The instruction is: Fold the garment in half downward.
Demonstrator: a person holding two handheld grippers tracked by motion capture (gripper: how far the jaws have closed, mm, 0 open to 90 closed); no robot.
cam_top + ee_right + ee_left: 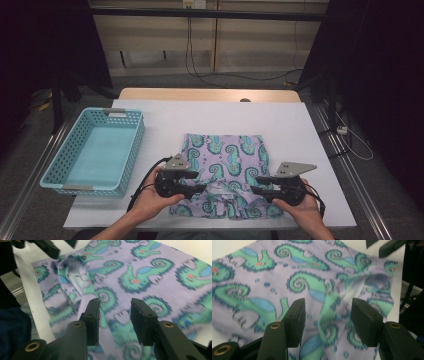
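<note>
At the far left of the desk sits a blue basket, well apart from your work. Your left gripper hovers over the near left part of the cloth, a lilac piece printed with green seahorses that lies spread at the desk's middle, near your edge. Its jaws stand apart; in the left gripper view a raised fold of cloth sits between them, with neither pad pressing on it. The near edge of the cloth is rumpled between your two hands. Your right gripper faces the left one from the cloth's near right part, jaws also apart, and in the right gripper view the cloth lies just beyond the pads, not gripped.
</note>
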